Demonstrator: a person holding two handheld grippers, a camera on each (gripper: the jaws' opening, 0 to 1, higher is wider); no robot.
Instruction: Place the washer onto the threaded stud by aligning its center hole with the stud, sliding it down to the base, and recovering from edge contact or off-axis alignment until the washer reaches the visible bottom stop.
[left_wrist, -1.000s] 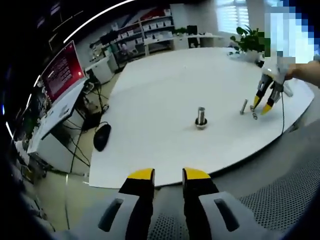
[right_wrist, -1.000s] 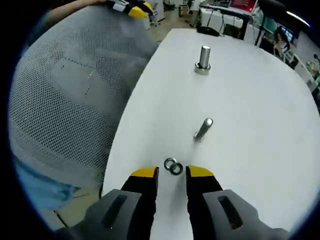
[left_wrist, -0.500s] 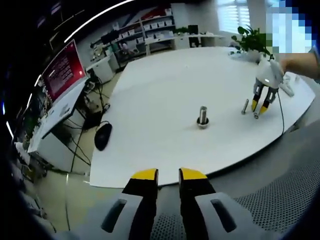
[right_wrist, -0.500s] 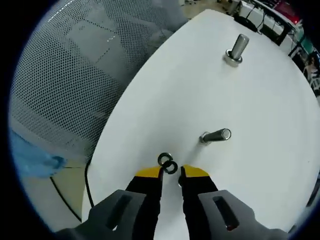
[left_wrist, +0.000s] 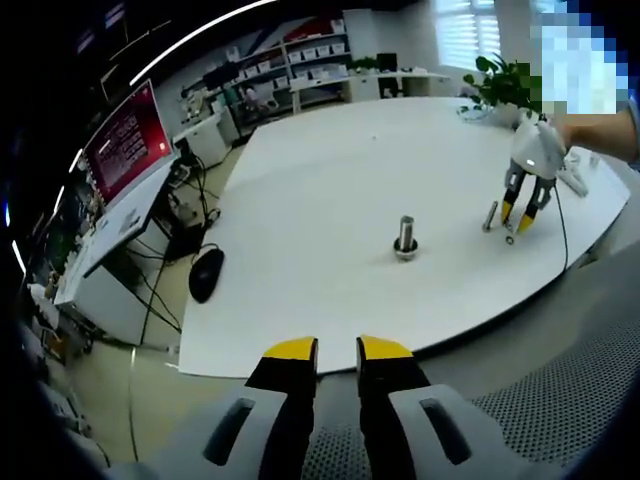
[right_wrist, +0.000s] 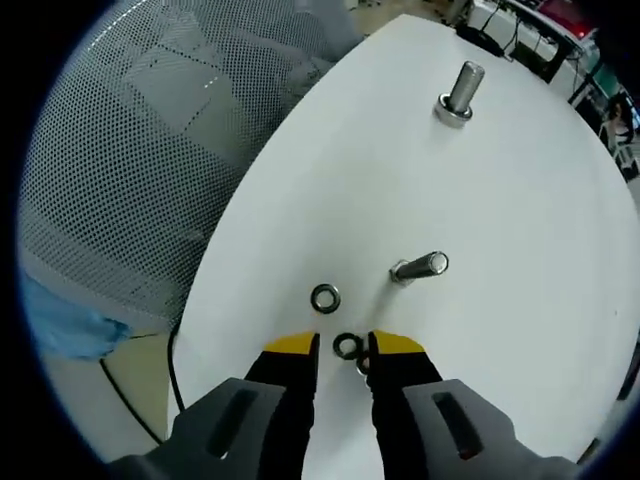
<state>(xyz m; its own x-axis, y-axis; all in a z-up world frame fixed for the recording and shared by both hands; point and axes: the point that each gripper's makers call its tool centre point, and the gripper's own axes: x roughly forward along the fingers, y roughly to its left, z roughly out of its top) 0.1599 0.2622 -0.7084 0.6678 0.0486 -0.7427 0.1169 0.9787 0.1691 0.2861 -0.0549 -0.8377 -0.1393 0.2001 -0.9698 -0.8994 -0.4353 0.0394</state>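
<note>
A steel threaded stud (left_wrist: 405, 235) (right_wrist: 458, 92) stands upright on its base in the middle of the white table (left_wrist: 320, 170). In the right gripper view, one small dark washer (right_wrist: 338, 346) lies flat on the table between the yellow tips of my right gripper (right_wrist: 345, 347), which is open around it. A second washer (right_wrist: 325, 298) lies just ahead to the left. A loose bolt (right_wrist: 420, 267) (left_wrist: 488, 215) lies on its side beyond them. My left gripper (left_wrist: 337, 350) hovers off the table's near edge, slightly open and holding nothing. It sees the right gripper (left_wrist: 514, 220) pointing down at far right.
A grey mesh chair back (right_wrist: 140, 150) (left_wrist: 560, 400) sits close to the table edge beside the washers. A black mouse (left_wrist: 205, 273) and a red-lit monitor (left_wrist: 125, 140) are on a desk to the left. A potted plant (left_wrist: 505, 78) stands at the table's far side.
The right gripper's jaws have spread apart. The two washers, touching before, now lie separate, one between the tips and one ahead. The left gripper has barely moved.
</note>
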